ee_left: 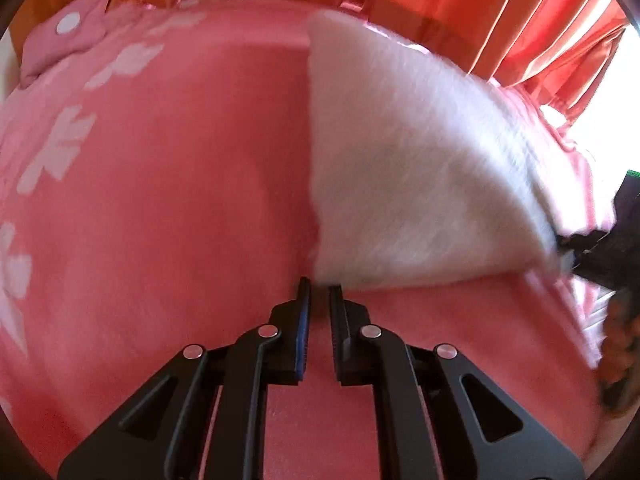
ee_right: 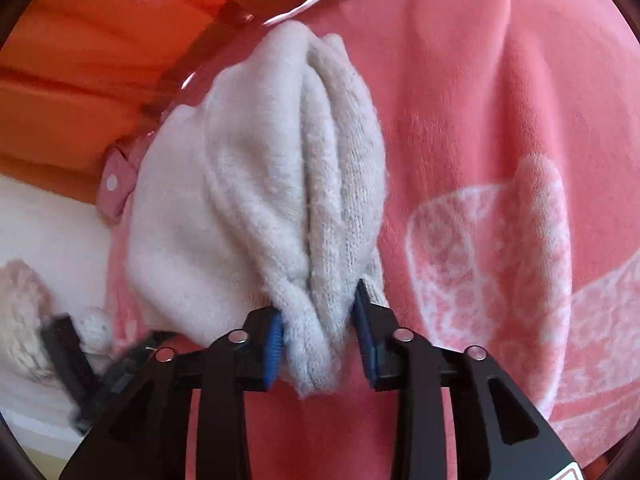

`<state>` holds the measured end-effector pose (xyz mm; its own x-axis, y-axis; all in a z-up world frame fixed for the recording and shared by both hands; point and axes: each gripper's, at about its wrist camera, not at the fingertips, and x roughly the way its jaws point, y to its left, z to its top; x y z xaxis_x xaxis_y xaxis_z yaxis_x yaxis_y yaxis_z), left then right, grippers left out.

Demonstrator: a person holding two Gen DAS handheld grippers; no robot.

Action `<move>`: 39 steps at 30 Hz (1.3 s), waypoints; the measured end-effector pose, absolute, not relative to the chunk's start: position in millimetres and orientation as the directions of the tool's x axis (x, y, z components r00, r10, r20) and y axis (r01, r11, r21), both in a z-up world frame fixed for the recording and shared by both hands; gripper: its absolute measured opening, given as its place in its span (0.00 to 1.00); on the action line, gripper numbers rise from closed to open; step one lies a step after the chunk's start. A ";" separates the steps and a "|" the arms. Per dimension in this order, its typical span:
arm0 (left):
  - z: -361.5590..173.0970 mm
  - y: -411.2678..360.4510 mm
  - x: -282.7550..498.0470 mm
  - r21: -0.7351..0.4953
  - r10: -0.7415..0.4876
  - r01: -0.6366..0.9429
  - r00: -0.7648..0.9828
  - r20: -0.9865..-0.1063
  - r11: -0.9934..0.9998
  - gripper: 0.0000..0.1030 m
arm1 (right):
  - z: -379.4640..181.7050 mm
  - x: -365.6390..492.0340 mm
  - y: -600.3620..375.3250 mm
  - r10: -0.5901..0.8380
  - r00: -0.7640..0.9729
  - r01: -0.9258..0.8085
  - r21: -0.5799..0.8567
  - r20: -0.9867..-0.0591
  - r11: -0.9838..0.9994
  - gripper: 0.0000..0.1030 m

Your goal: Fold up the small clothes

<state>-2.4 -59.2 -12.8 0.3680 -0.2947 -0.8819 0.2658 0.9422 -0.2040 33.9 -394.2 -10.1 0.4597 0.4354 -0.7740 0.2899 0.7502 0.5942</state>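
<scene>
Your right gripper [ee_right: 320,328] has its blue-padded jaws pinching a bunched fold of the fluffy white knitted garment [ee_right: 256,200], which rises from the jaws toward twelve o'clock in deep pleats. Your left gripper [ee_left: 320,304] holds nothing: its jaws stand slightly apart, tips just beside the garment's near edge. In the left wrist view the cloth spreads from twelve to three o'clock over the pink fleece blanket with pale flower prints [ee_left: 152,208]. At three o'clock the right gripper's dark tip bites the cloth's corner. Orange curtains [ee_left: 560,40] hang at one o'clock.
</scene>
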 end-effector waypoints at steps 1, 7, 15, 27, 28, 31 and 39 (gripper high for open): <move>-10.8 -58.8 -5.6 -0.213 -0.306 0.269 0.377 -0.874 0.939 0.08 | 9.1 27.9 -397.7 0.390 0.510 0.284 0.578 -0.767 0.765 0.44; 20.2 -60.2 -22.3 -0.206 -0.343 0.320 0.470 -0.813 0.925 0.28 | 43.3 51.9 -391.6 0.336 0.565 0.225 0.533 -0.754 0.816 0.61; 38.0 -57.1 -22.6 -0.215 -0.372 0.341 0.509 -0.777 0.915 0.39 | 43.5 124.3 -344.4 0.297 0.541 0.133 0.428 -0.787 0.894 0.12; 40.3 -64.5 -6.6 -0.229 -0.370 0.316 0.516 -0.773 0.921 0.39 | 11.9 117.6 -387.2 0.178 0.542 0.257 0.364 -0.821 0.895 0.15; 41.8 -65.2 -5.2 -0.227 -0.367 0.315 0.519 -0.772 0.922 0.39 | 27.2 112.3 -390.3 0.175 0.577 0.261 0.383 -0.798 0.886 0.18; 60.1 -70.4 1.7 -0.254 -0.397 0.322 0.538 -0.743 0.912 0.39 | 62.7 98.2 -386.5 0.160 0.661 0.236 0.405 -0.733 0.883 0.20; 42.8 -119.5 28.5 -0.130 -0.292 0.334 0.501 -0.815 0.934 0.48 | -9.4 103.8 -315.6 0.133 0.435 0.105 0.197 -0.891 0.975 0.18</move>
